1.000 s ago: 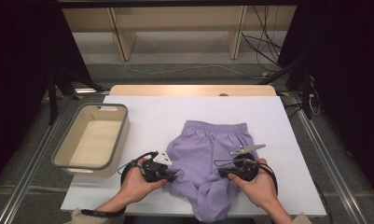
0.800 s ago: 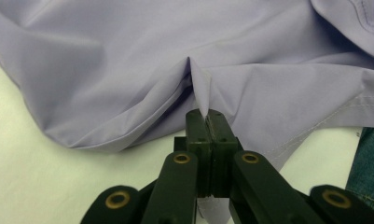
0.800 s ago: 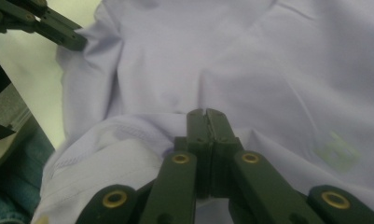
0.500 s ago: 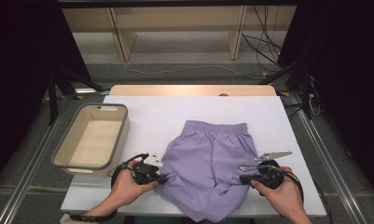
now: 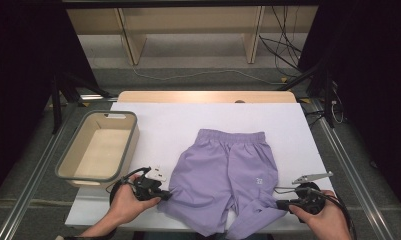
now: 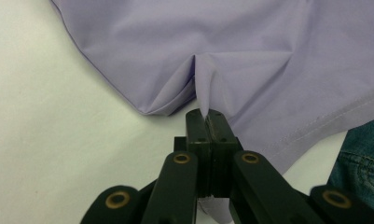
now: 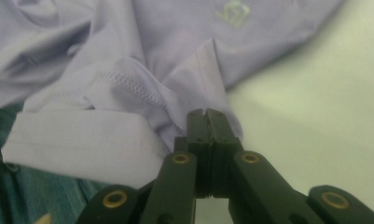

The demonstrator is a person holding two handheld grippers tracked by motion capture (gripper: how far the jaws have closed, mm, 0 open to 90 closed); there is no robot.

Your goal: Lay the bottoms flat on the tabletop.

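Note:
A pair of lilac shorts (image 5: 228,170) lies spread on the white table (image 5: 163,120), waistband away from me, legs toward the front edge. My left gripper (image 5: 164,194) is shut on the hem of the left leg; in the left gripper view its jaws pinch a raised fold of the lilac shorts (image 6: 250,51), left gripper (image 6: 206,116). My right gripper (image 5: 280,204) is shut on the right leg's hem near the table's front edge; in the right gripper view the lilac shorts (image 7: 128,56) bunch around the closed jaws of the right gripper (image 7: 206,114).
A beige bin with a grey rim (image 5: 68,160) stands at the table's left side, close to my left hand. Cables (image 5: 288,55) and shelf legs lie on the floor beyond the table. Blue denim (image 6: 362,154) shows below the front edge.
Both grippers have drawn apart, the right one farther to the right and toward the front edge. The shorts went from a bunched heap to a spread-out shape.

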